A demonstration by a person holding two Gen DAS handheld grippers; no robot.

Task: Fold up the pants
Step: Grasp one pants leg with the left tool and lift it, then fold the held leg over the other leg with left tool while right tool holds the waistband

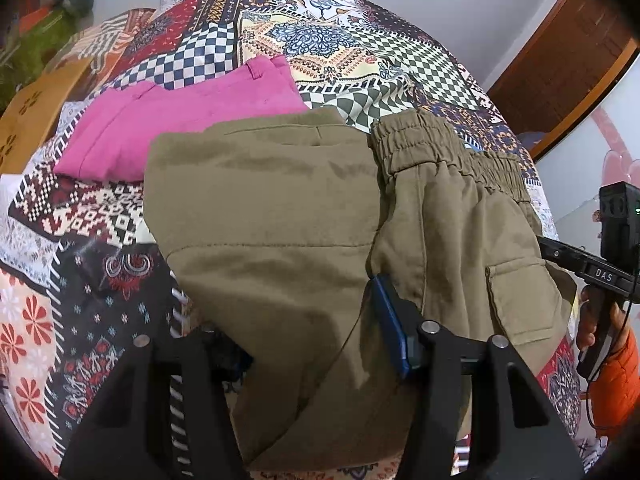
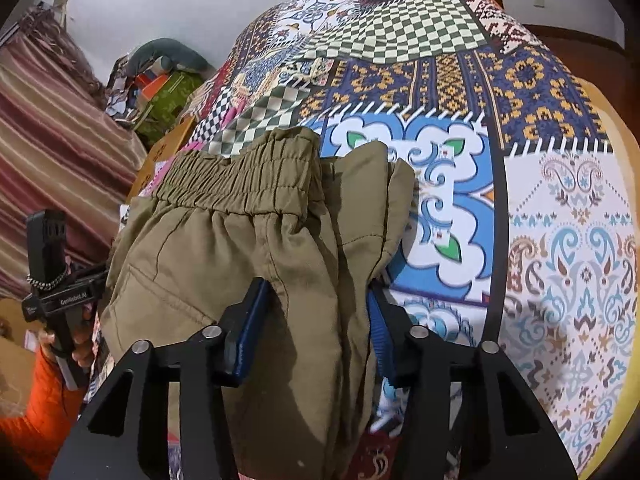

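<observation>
Olive-green pants with an elastic waistband hang folded over a patchwork bedspread. My left gripper is shut on a thick fold of them; only its right blue pad shows, the left one is hidden under cloth. In the right wrist view the same pants bunch between the blue pads of my right gripper, which is shut on the cloth below the waistband. Each gripper shows at the other view's edge: the right one and the left one.
Folded pink pants lie on the bedspread behind the olive pair. A wooden door stands at the right. A pile of clothes and bags and a striped curtain are at the left.
</observation>
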